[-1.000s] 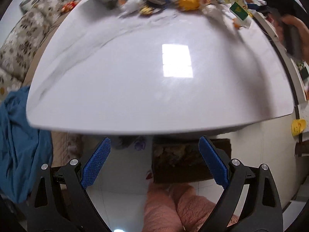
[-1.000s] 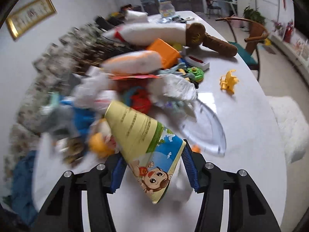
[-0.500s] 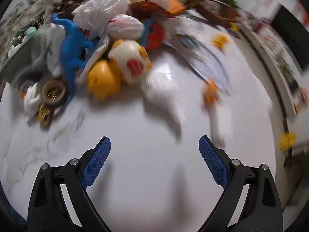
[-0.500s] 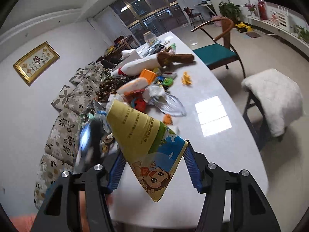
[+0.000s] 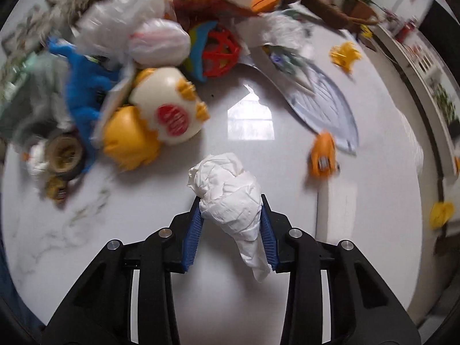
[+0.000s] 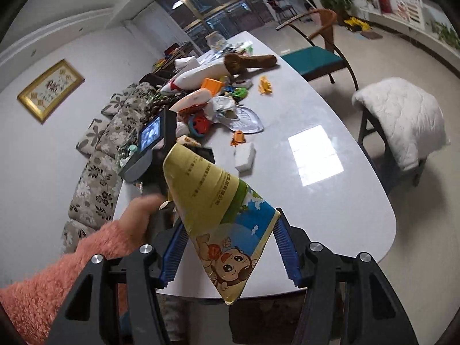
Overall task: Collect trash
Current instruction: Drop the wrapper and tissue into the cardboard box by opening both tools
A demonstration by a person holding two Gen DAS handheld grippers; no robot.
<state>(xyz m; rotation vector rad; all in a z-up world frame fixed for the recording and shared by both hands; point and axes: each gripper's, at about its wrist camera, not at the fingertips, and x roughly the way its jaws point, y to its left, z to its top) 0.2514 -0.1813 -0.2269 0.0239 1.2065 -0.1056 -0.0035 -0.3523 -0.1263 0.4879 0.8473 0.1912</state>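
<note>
My left gripper (image 5: pixel 230 210) is shut on a crumpled white tissue (image 5: pixel 230 192) and holds it just above the white marble table (image 5: pixel 143 258). My right gripper (image 6: pixel 227 230) is shut on a yellow snack wrapper with a cartoon child (image 6: pixel 221 215), held off the table's near end. The left gripper's grey handle with a small screen (image 6: pixel 149 149) shows in the right wrist view, held by a hand in a pink sleeve (image 6: pixel 72 261).
A heap of toys and bags lies ahead: a yellow and cream toy (image 5: pixel 155 120), a blue dinosaur (image 5: pixel 83 86), a red lattice ball (image 5: pixel 220 54), a clear plastic fan shape (image 5: pixel 322 106), an orange toy car (image 5: pixel 323 155). A white block (image 6: pixel 244 155), a sofa (image 6: pixel 95 172), a chair (image 6: pixel 316 54) and a padded stool (image 6: pixel 402 118) stand around.
My left gripper moved in over the table and closed on the white tissue; it was open before. My right gripper drew back from the table with the wrapper still in it.
</note>
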